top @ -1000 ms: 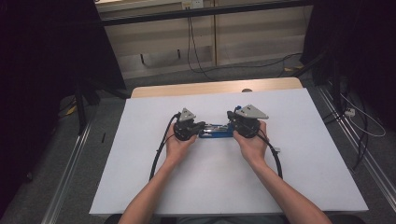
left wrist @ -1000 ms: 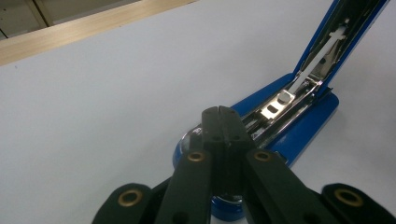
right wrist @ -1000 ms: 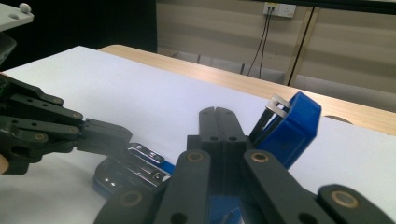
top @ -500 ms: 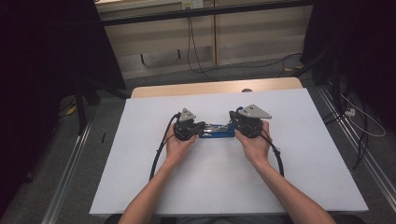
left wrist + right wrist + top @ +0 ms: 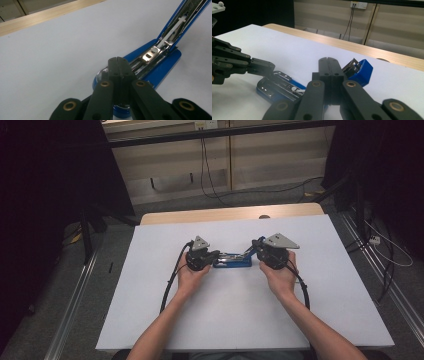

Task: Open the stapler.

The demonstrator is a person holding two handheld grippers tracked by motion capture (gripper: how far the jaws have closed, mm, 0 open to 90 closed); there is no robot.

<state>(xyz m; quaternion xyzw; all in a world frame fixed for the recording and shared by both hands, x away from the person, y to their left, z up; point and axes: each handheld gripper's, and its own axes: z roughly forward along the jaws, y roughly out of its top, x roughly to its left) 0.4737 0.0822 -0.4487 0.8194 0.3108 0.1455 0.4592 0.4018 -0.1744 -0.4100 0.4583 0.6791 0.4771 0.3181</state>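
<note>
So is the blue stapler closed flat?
No, the blue stapler is hinged open, its top arm tilted up away from the base so the shiny metal track inside shows.

From the high view my hands cover most of both gripper bodies, and the blue stapler (image 5: 231, 261) between them is too small to read. In the left gripper view its raised lid (image 5: 185, 17) is cut off at the top right edge, and my own jaws hide its near end.
</note>
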